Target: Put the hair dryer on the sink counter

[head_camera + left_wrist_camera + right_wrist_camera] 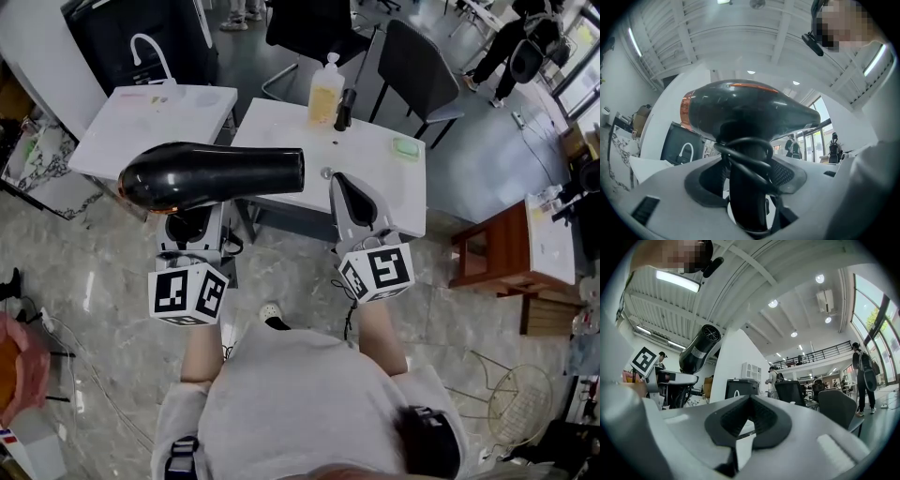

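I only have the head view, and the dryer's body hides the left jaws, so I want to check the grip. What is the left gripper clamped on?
Observer: The left gripper view shows the left gripper closed on the handle of the hair dryer, with the handle upright between the jaws.
Operator: Where is the cord?
Observer: The cord is looped around the handle, just above the jaws.

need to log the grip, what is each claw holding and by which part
The left claw holds the black hair dryer by its handle, cord wrapped round it, body above the jaws. The right claw is shut with nothing in it.
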